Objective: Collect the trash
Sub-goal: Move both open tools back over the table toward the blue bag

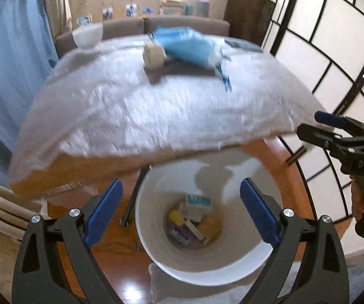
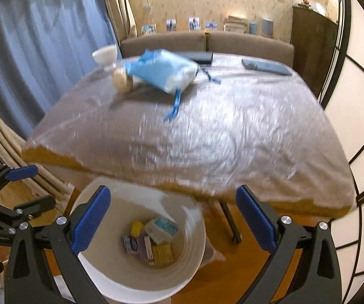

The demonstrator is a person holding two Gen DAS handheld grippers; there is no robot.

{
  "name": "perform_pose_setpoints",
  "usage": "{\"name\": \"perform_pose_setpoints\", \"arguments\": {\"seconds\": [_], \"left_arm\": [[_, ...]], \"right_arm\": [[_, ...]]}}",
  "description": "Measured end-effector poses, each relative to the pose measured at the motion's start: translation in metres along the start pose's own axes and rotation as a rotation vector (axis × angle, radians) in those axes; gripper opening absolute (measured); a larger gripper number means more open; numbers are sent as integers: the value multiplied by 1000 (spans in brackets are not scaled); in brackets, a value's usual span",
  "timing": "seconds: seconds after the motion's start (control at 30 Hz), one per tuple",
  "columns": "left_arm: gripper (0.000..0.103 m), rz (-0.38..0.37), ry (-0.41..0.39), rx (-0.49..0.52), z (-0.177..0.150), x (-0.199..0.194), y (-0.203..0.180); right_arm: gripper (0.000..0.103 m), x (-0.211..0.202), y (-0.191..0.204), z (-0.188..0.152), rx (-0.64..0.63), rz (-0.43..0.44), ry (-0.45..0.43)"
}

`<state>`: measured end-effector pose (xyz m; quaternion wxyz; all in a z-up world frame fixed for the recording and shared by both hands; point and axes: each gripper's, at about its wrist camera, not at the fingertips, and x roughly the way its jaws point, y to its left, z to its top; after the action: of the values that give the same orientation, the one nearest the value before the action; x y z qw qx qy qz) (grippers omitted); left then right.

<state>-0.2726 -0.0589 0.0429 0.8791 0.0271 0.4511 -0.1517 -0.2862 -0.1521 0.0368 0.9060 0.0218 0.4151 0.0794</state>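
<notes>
A white bin (image 1: 245,261) (image 2: 106,276) stands on the floor under the table's near edge and holds several small boxes and packets (image 1: 194,217) (image 2: 154,240). Both grippers hover above it, open and empty: my left gripper (image 1: 182,210) and my right gripper (image 2: 173,219). On the table, covered in clear plastic (image 1: 156,109) (image 2: 219,131), lie a blue packet (image 1: 189,46) (image 2: 161,72) with a loose blue strip (image 2: 174,106) and a beige roll (image 1: 152,55) (image 2: 122,78) at the far side. The right gripper shows in the left wrist view (image 1: 333,131); the left one shows in the right wrist view (image 2: 17,187).
A white bowl (image 1: 88,35) (image 2: 106,54) stands at the table's far left corner. A dark flat device (image 2: 265,67) and a dark case (image 2: 199,57) lie at the far edge. A sofa (image 2: 207,43) stands behind, blue curtains at left, a panelled screen at right.
</notes>
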Motion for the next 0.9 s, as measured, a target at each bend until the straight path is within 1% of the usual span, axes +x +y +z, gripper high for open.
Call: {"name": "perform_pose_setpoints", "arguments": {"seconds": [0.13,0.27,0.37,0.47,0.53,0.63,0.77,0.83,0.9], "left_arm": [[98,59,-57,-1,23,-3,6],[98,98,-87,19,43,1,6],[98,129,-94,49,54,7,10],[98,116,-82,62,64,17,13],[98,90,-54,55,71,28,18],[98,71,-26,42,80,45,25],[98,59,-5,49,96,69,37],[98,37,7,45,105,80,43],[98,10,10,48,115,92,47]], "right_arm": [[98,4,2,23,-55,-29,-42],[98,12,7,41,-145,-75,-67],[98,22,14,57,-207,-84,-77],[98,37,24,72,-263,-78,-69],[98,48,29,82,-295,-62,-59],[98,64,34,92,-316,-63,-36],[98,94,41,110,-357,-100,-2],[98,105,45,118,-381,-125,8],[98,118,48,129,-406,-131,21]]}}
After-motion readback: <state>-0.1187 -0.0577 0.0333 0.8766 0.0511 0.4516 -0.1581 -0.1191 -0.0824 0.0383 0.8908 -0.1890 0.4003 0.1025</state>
